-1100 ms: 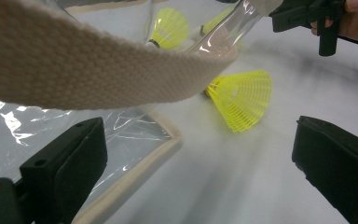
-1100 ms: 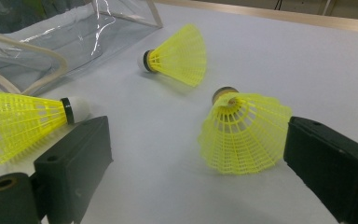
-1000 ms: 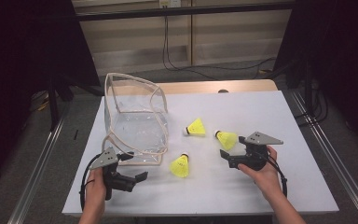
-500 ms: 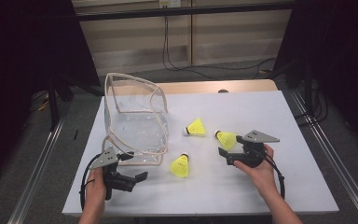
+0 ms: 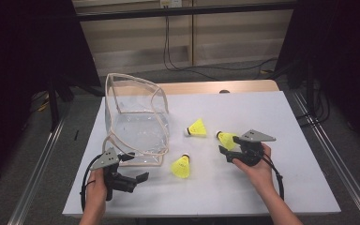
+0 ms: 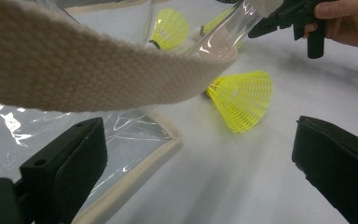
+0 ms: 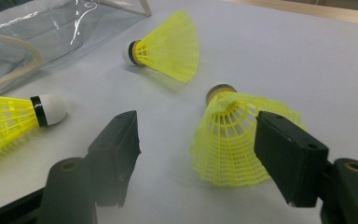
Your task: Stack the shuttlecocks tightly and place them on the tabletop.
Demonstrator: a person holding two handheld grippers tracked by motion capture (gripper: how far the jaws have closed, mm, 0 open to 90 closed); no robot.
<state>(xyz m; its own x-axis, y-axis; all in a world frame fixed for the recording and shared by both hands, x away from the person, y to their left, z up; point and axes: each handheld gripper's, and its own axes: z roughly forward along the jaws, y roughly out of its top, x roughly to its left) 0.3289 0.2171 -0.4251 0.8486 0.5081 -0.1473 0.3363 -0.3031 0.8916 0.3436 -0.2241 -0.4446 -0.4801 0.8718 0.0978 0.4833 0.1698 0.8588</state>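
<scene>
Three yellow shuttlecocks lie on the white table (image 5: 290,187): one in the middle (image 5: 198,127), one nearer the front (image 5: 181,166), one to the right (image 5: 226,138). My right gripper (image 5: 228,146) lies low on the table, jaws either side of the right shuttlecock (image 7: 235,135). Its jaws have just been closing and still stand open (image 7: 203,128); the left jaw is clear of the skirt. My left gripper (image 5: 136,166) rests open at the front left, beside the clear bag (image 5: 136,122). Nothing sits between its jaws (image 6: 198,140); the front shuttlecock (image 6: 240,100) lies beyond them.
The clear bag has beige trim, and its strap (image 6: 98,70) hangs across the left gripper view. Dark rails run along both sides of the table, and a wooden edge (image 5: 215,87) lies behind it. Bare white table stretches to the right and the front.
The right gripper has edged slightly towards the right shuttlecock, and its jaws have narrowed around it. The left gripper and the other shuttlecocks have stayed put.
</scene>
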